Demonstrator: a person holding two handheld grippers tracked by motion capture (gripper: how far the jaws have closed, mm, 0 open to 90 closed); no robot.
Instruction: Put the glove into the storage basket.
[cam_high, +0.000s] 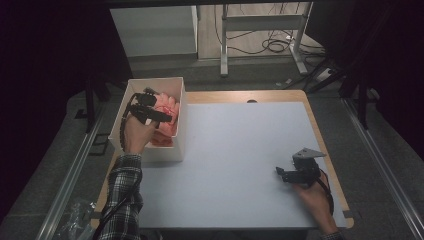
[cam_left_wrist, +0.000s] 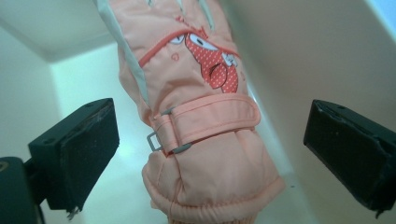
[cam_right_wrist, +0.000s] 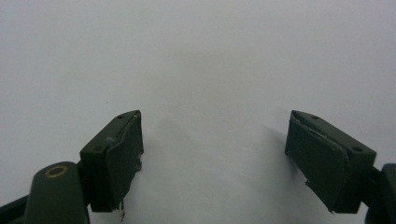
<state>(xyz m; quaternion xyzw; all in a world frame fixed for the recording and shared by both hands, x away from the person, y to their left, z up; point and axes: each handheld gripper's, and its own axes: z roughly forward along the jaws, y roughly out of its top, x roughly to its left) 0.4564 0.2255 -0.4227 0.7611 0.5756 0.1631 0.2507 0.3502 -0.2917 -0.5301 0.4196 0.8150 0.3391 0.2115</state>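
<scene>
A peach-pink padded glove (cam_left_wrist: 205, 140) with a red cartoon patch and a buckled wrist strap lies inside the white box (cam_high: 181, 145) at the table's left. In the high view the glove (cam_high: 166, 116) shows pink against the box walls. My left gripper (cam_high: 148, 109) hangs over the box. In the left gripper view its own jaws (cam_left_wrist: 210, 119) stand wide apart on either side of the glove, not touching it. My right gripper (cam_high: 281, 173) rests low over the white table top at the right. In the right gripper view it (cam_right_wrist: 215, 126) is open, with bare table between its jaws.
The white table top (cam_high: 240, 150) has a wooden rim along its far and right edges. A crumpled clear plastic bag (cam_high: 77, 215) lies off the table at the lower left. Table legs and cables (cam_high: 270, 45) stand on the floor beyond the table.
</scene>
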